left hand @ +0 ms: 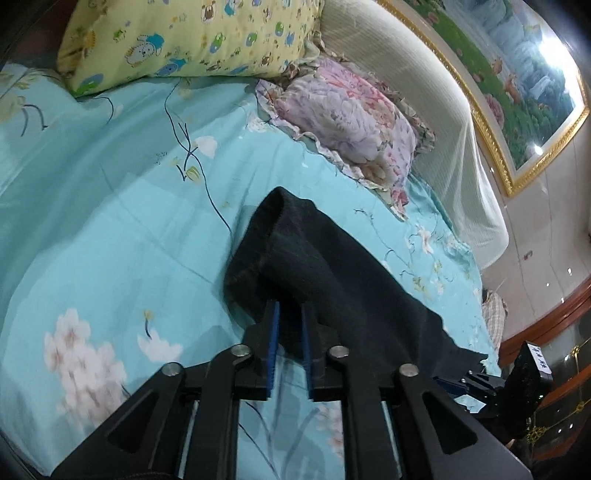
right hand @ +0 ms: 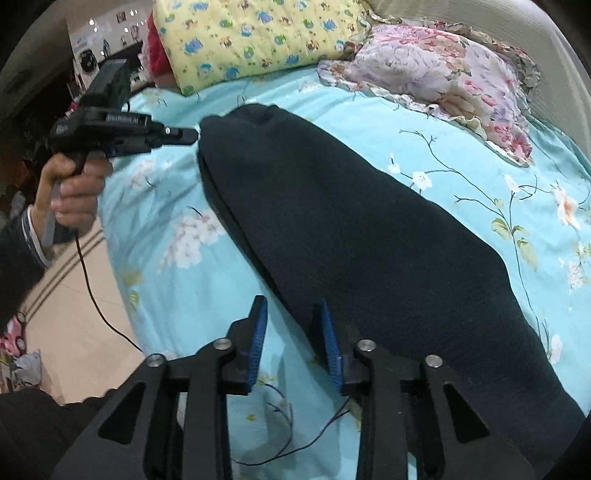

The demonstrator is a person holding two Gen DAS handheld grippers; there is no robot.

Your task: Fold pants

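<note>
Dark pants (right hand: 351, 221) lie lengthwise on the turquoise flowered bedsheet (right hand: 184, 280). My left gripper (left hand: 290, 310) is shut on the pants' far end (left hand: 295, 258) and lifts it a little off the sheet; in the right wrist view it (right hand: 194, 134) touches that end from the left, held by a hand. My right gripper (right hand: 291, 314) is open at the near edge of the pants, its right finger on the fabric and its left finger over the sheet. It shows in the left wrist view (left hand: 450, 384) at the lower right.
A yellow cartoon pillow (right hand: 258, 33) and a pink floral pillow (right hand: 443, 70) lie at the head of the bed. A cream headboard (left hand: 424, 81) and a gold-framed picture (left hand: 517, 74) stand behind. The bed edge and tiled floor (right hand: 74, 302) are on the left.
</note>
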